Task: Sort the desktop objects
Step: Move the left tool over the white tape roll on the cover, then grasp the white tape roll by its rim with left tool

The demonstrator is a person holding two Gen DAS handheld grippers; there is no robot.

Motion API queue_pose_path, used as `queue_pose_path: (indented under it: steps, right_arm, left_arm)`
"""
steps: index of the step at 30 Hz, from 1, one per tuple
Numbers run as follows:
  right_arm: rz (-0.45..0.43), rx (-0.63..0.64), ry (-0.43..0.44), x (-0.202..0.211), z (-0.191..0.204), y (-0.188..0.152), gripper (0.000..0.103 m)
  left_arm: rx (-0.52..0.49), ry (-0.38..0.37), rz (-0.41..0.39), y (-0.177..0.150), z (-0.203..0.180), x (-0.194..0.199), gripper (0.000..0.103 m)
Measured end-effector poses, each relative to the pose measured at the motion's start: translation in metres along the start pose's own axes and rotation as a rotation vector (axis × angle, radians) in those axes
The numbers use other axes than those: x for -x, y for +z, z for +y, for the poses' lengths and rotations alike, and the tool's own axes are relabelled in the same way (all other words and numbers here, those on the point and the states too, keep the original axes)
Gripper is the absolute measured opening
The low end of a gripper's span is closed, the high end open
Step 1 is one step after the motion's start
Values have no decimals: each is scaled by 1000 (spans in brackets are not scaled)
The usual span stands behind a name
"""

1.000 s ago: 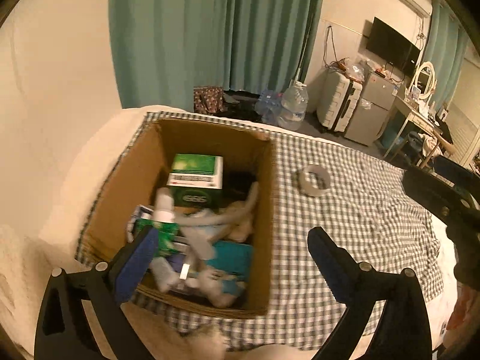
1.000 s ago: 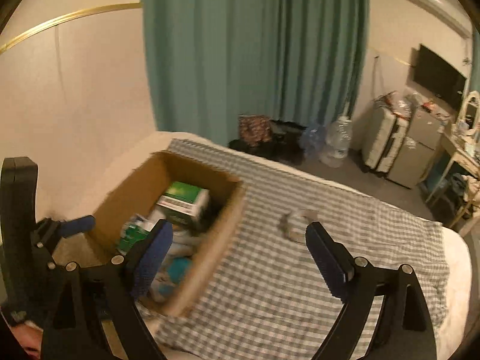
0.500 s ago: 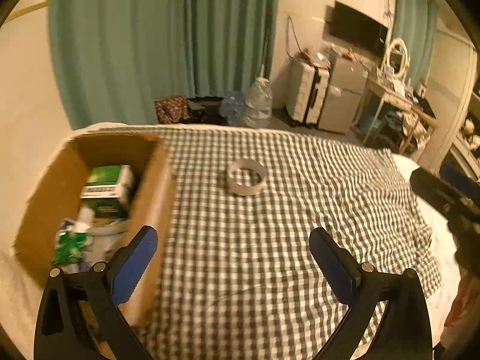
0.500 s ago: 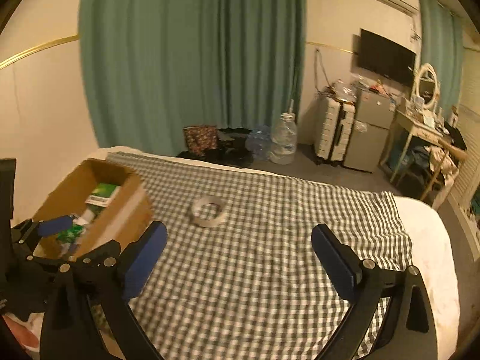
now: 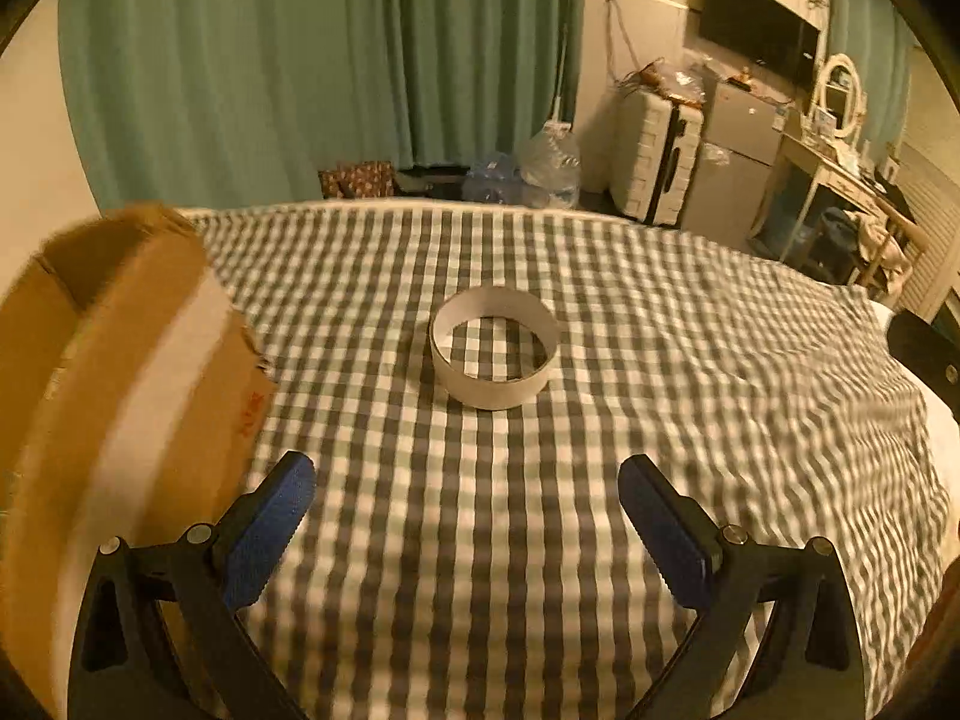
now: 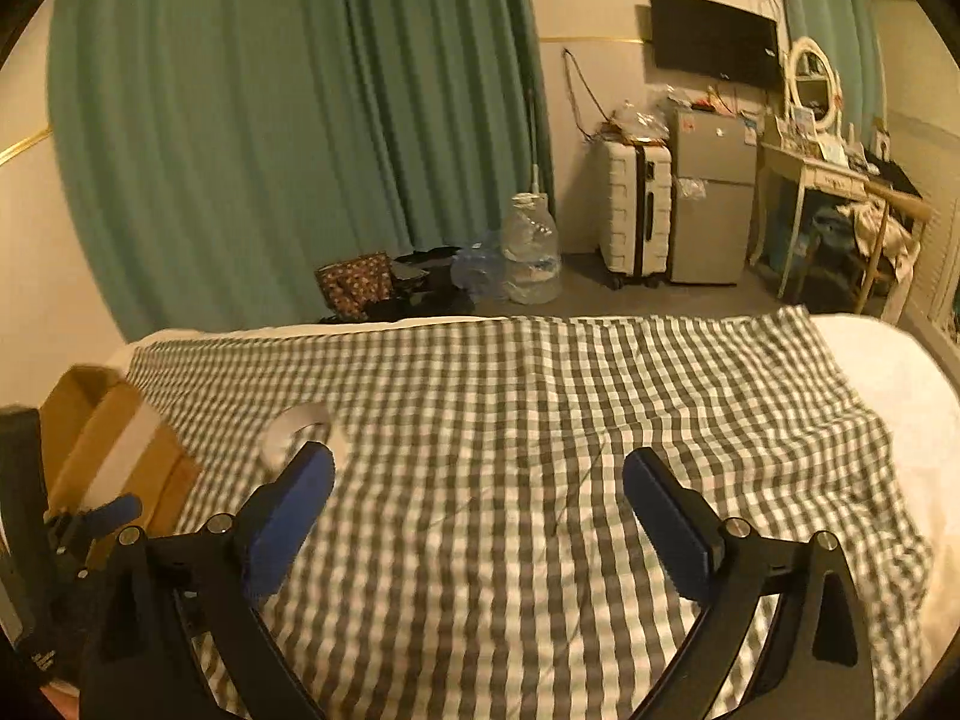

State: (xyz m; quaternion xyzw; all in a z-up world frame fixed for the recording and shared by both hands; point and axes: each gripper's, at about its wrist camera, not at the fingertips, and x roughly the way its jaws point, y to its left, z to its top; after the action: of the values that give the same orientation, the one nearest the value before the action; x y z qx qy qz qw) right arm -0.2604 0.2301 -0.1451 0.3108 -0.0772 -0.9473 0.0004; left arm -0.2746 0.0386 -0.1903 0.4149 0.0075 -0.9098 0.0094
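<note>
Your left tongs (image 5: 459, 498) hang spread wide over the bed's checked cloth (image 5: 690, 360), with nothing between the 2 blue pads (image 5: 270, 534). Straight ahead of them, apart from the tips, lies the tape ring (image 5: 493, 354), a white hoop flat on the cloth near the middle of the bed, its open centre showing the checks beneath. The cardboard box (image 5: 120, 396) stands at the left edge of the bed, its near wall blurred and close beside your left pad; what it holds is out of sight from here.

Your right tongs (image 6: 477, 495) are also spread wide and carry nothing; only bare cloth shows between the 2 pads. From the right wrist view the tape ring (image 6: 288, 426) sits just beyond the left pad's tip, partly hidden behind it and blurred, and the box (image 6: 114, 444) is at the far left, with your left tongs (image 6: 90, 516) in front of it. The cloth's right edge falls short of the bed's right edge, leaving the white sheet (image 6: 888, 372) bare there.
</note>
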Motion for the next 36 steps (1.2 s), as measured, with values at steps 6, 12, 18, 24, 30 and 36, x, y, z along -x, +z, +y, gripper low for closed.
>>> queue_pose_path:
  steps: [6, 12, 18, 24, 30, 36]
  right_arm:
    - [27, -79, 28, -41, -30, -17, 98]
    - [49, -69, 11, -65, -48, -19, 98]
    - [38, -50, 5, -83, -51, -4, 98]
    - [31, -14, -7, -88, -37, -4, 98]
    - [39, -8, -11, -69, -26, -5, 98]
    - [20, -28, 4, -27, 5, 11, 97]
  left_arm:
    - [21, 10, 57, 7, -6, -66, 103]
    - [90, 23, 76, 18, -1, -111, 103]
    - [31, 63, 91, 43, -16, -131, 101]
    - [-10, 39, 75, 50, -28, -125, 81]
    - [8, 18, 47, 47, -16, -75, 81]
    - [18, -36, -8, 57, -3, 18, 81]
